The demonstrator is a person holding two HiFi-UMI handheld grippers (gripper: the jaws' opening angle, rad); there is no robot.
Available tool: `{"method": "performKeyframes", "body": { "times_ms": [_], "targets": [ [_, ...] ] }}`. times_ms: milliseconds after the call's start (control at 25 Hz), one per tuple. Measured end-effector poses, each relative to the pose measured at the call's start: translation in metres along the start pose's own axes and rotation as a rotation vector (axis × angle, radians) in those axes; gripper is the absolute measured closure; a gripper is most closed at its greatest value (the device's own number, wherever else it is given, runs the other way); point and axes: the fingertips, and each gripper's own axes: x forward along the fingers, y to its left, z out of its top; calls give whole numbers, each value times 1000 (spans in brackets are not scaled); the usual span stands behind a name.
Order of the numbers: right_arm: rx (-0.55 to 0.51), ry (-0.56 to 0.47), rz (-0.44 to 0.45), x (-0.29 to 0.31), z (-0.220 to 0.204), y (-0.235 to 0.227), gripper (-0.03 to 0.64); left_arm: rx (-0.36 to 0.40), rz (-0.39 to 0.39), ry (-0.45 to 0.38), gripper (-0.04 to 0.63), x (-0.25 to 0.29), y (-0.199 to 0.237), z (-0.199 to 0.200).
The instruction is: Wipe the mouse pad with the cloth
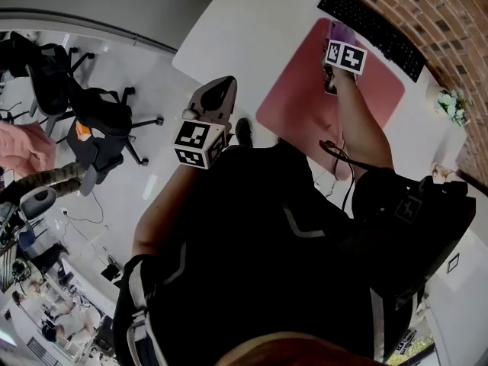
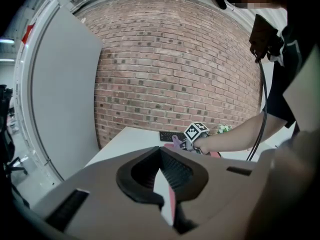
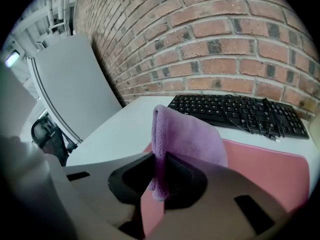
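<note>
A pink mouse pad (image 1: 305, 97) (image 3: 270, 169) lies on the white table (image 1: 252, 29), in front of a black keyboard (image 1: 374, 33) (image 3: 240, 111). My right gripper (image 1: 338, 43) (image 3: 157, 159) is over the pad's far part, shut on a folded purple cloth (image 1: 341, 30) (image 3: 190, 134) that sticks out past its jaws. My left gripper (image 1: 217, 90) (image 2: 160, 151) hovers over the table's left edge, away from the pad, its jaws shut with nothing between them. In the left gripper view the right gripper's marker cube (image 2: 196, 132) and the cloth (image 2: 176, 141) show ahead.
A brick wall (image 3: 225, 39) runs behind the keyboard. A small flower plant (image 1: 451, 105) stands at the table's right end. Office chairs (image 1: 99, 113) stand on the floor to the left. A black cable (image 1: 339, 158) hangs along my right arm.
</note>
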Motion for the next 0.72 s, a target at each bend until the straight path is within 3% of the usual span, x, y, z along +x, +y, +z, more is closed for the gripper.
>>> {"method": "performKeyframes", "body": {
  "times_ms": [400,720],
  "targets": [
    [20,7,5,23,9,24,563,-16,60,0,591,-27,30,-7],
    [-8,-25,111,20,16,70,563,-20,58,-18,591,-37,42,-5]
  ]
}}
